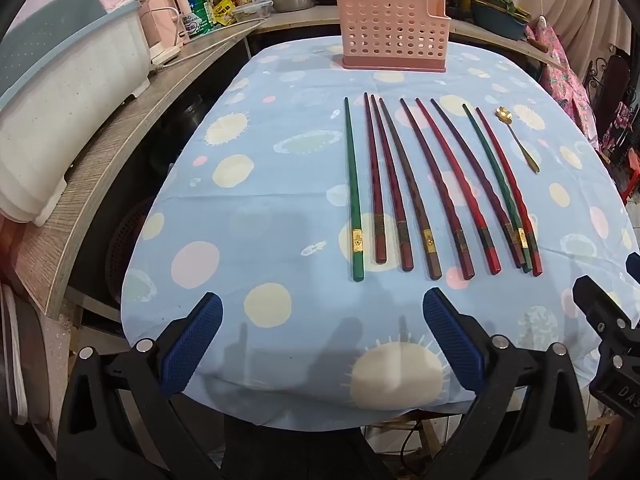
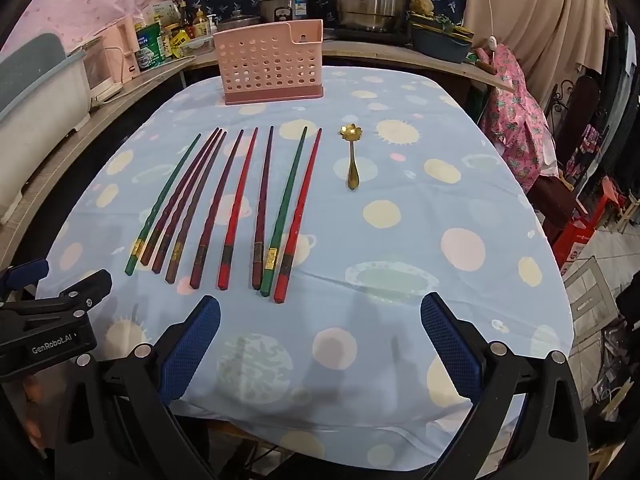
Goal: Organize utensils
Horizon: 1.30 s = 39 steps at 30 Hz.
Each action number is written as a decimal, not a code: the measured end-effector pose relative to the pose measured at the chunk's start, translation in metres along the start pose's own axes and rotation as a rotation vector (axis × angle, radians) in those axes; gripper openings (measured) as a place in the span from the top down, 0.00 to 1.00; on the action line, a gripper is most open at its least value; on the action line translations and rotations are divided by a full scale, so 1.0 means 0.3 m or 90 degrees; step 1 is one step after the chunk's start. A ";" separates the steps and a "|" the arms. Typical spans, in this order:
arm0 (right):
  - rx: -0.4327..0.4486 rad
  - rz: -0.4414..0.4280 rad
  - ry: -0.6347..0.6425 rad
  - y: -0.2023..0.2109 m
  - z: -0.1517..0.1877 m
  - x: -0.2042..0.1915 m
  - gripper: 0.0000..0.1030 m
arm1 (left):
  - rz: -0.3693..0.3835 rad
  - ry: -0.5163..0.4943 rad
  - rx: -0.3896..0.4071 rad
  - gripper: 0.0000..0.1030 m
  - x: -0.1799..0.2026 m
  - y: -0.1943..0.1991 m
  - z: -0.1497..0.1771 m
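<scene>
Several chopsticks (image 1: pixel 432 192) (image 2: pixel 236 208), green, red and dark brown, lie side by side on the blue spotted tablecloth (image 1: pixel 260 200) (image 2: pixel 400 240). A small gold spoon (image 1: pixel 518 140) (image 2: pixel 352 156) with a flower-shaped bowl lies just right of them. A pink perforated utensil holder (image 1: pixel 392 36) (image 2: pixel 270 66) stands upright at the table's far edge. My left gripper (image 1: pixel 322 316) hovers open over the near edge, left of the chopstick ends, holding nothing. My right gripper (image 2: pixel 320 316) is open too, below the rightmost chopsticks, with nothing between its fingers.
A wooden counter (image 1: pixel 120 128) runs along the left with a white dish tub (image 1: pixel 60 92), bottles and a pink kettle. Pots (image 2: pixel 368 0) stand behind the holder. Pink floral cloth (image 2: pixel 516 120) hangs at the right. The left gripper's black body (image 2: pixel 48 320) shows beside the right one.
</scene>
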State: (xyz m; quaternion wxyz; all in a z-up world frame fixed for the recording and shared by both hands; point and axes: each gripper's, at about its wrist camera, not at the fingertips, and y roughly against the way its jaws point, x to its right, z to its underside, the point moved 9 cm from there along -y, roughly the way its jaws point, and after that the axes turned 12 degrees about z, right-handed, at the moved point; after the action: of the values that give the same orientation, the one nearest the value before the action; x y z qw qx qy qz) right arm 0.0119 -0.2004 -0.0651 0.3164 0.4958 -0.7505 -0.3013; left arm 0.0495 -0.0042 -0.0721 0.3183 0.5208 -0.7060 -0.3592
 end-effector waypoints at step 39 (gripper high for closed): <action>-0.002 -0.004 -0.003 -0.023 0.012 -0.002 0.06 | -0.001 0.004 0.002 0.07 -0.014 -0.008 0.005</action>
State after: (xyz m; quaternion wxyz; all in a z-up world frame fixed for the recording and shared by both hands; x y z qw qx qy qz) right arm 0.0131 -0.2018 -0.0727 0.3143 0.4973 -0.7491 -0.3044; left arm 0.0506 -0.0003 -0.0751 0.3198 0.5231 -0.7048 -0.3568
